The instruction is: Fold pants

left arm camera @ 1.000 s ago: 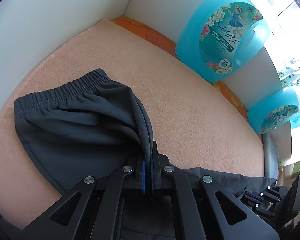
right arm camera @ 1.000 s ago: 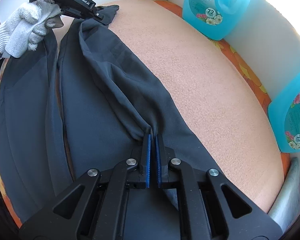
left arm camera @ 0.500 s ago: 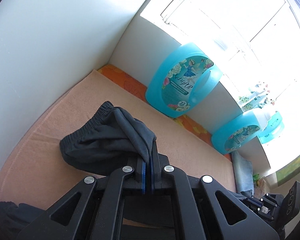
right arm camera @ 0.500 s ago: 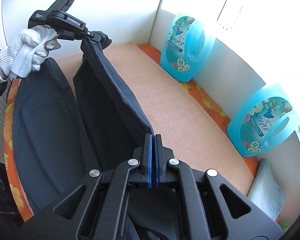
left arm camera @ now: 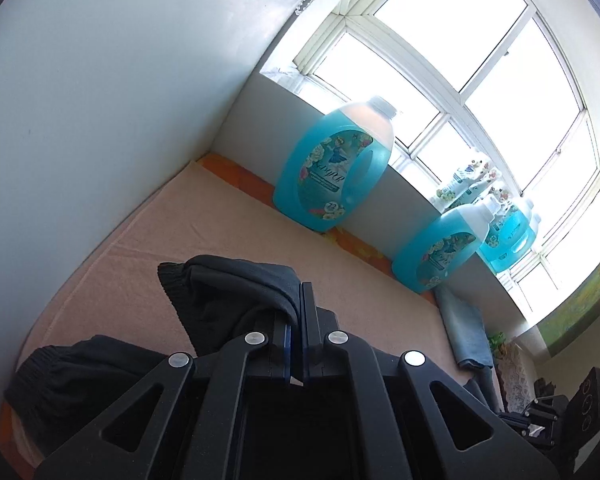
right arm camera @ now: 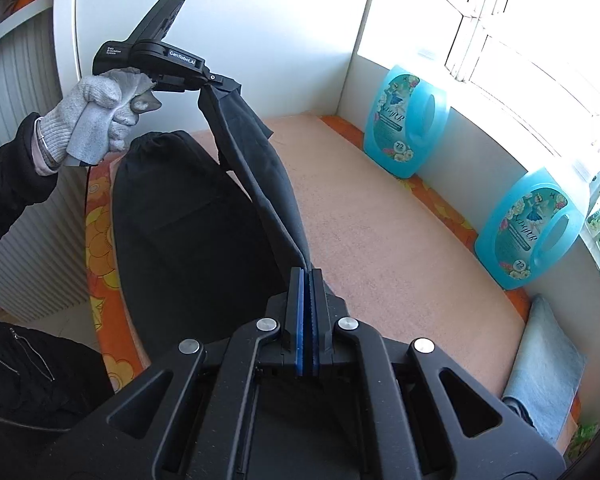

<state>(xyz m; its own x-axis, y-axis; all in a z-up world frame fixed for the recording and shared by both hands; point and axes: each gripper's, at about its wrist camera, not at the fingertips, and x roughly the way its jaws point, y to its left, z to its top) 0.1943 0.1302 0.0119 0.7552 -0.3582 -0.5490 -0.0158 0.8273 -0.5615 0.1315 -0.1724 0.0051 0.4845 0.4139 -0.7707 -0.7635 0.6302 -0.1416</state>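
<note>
Dark grey pants [right arm camera: 188, 232] lie along the left side of a peach towel [right arm camera: 380, 240], with one edge lifted into the air. My left gripper [left arm camera: 296, 320] is shut on the waistband end [left arm camera: 236, 280], held high above the towel; it shows in the right wrist view [right arm camera: 220, 80] in a gloved hand. My right gripper [right arm camera: 309, 280] is shut on the pants' edge farther down the leg, also raised. The fabric [right arm camera: 260, 176] hangs taut between the two grippers. The rest of the waistband [left arm camera: 60, 376] sags at lower left.
Big blue detergent bottles [right arm camera: 404, 120] [right arm camera: 532, 228] stand along the windowsill wall at the right. A folded light-blue cloth [right arm camera: 540, 368] lies at the towel's near right end. White walls [left arm camera: 100, 120] close the far end. An orange floral cover [right arm camera: 100, 232] shows at the left edge.
Both grippers have risen with the pants' edge, lifting it well off the towel. The left gripper has tilted upward, so the window now fills its view.
</note>
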